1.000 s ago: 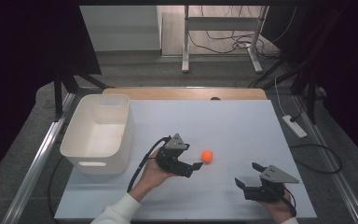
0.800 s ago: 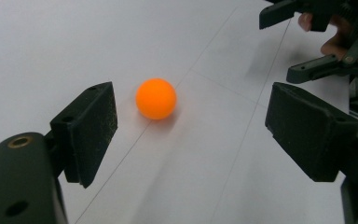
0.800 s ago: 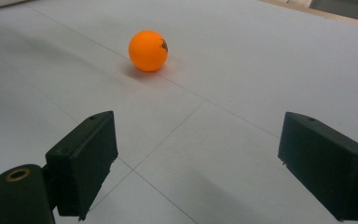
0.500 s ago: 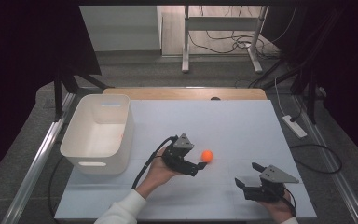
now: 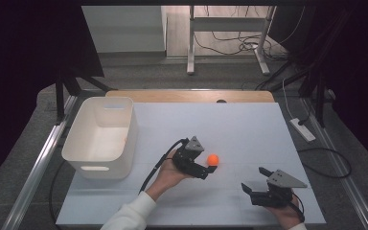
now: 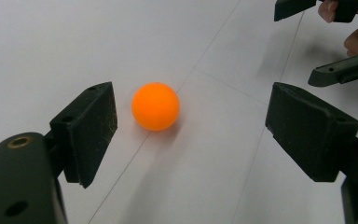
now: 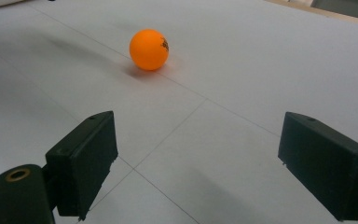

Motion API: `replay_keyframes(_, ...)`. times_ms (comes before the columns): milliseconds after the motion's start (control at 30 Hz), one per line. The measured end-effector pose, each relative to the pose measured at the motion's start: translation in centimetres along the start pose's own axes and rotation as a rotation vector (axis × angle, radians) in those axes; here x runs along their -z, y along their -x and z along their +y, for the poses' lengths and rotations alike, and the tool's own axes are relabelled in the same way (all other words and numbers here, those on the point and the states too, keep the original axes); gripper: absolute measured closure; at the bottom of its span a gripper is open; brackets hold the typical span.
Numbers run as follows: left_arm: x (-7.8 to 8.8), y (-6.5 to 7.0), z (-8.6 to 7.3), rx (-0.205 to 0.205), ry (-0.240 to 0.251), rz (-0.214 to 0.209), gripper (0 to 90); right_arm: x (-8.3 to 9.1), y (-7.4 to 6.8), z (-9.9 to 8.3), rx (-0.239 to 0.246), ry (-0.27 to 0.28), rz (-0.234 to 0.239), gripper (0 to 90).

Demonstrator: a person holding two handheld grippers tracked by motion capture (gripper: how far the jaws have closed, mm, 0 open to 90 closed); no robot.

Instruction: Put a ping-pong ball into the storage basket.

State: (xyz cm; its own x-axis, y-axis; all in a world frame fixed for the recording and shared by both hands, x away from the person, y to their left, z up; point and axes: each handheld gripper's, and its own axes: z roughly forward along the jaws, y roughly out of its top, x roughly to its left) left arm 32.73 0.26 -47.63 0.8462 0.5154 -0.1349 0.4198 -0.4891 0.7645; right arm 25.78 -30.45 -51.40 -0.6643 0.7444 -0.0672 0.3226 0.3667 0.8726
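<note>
An orange ball (image 5: 212,159) rests on the white table (image 5: 249,124), near its middle. My left gripper (image 5: 206,163) lies low at the ball, jaws open around it. In the left gripper view the ball (image 6: 156,106) sits between the jaw tips of this gripper (image 6: 191,121), close to the left pad (image 6: 93,126) and apart from both pads. My right gripper (image 5: 255,179) stands open near the front right, empty. From the right gripper view the ball (image 7: 149,49) lies well beyond the wide jaws of that gripper (image 7: 214,158).
A white plastic bin (image 5: 100,136) stands at the table's left side. A wooden strip (image 5: 191,96) runs along the far edge. A power strip (image 5: 303,129) lies just off the right edge. The right gripper (image 6: 326,42) shows at the top right of the left gripper view.
My left gripper has slid right and slightly down toward the ball, so the ball now lies between its open jaws. The ball and the right gripper have stayed put.
</note>
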Motion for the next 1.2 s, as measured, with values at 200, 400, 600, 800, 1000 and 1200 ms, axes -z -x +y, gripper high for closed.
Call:
replay_keyframes(200,-0.7,-0.2,0.1,0.013,-0.012,0.0,17.6,0.0,0.0,0.0,0.0,0.0,-0.001,11.3)
replay_keyframes(400,-1.2,-0.3,0.2,0.013,-0.019,-0.003,17.5,0.0,0.0,0.0,-0.002,0.002,0.003,11.3)
replay_keyframes(600,-2.1,-0.6,0.2,0.011,-0.045,0.011,17.3,0.0,0.0,0.0,0.0,-0.001,0.001,11.3)
replay_keyframes(800,-2.6,-1.0,0.1,0.023,-0.066,0.016,17.2,-0.1,0.0,-0.1,-0.001,-0.005,0.003,11.2)
replay_keyframes(1000,-3.2,-1.3,0.1,0.03,-0.075,0.017,17.1,-0.1,0.0,-0.1,-0.003,-0.006,0.003,11.3)
replay_keyframes(1200,-4.2,-1.5,0.0,0.048,-0.086,0.019,17.0,-0.1,0.0,-0.1,-0.002,-0.006,0.003,11.3)
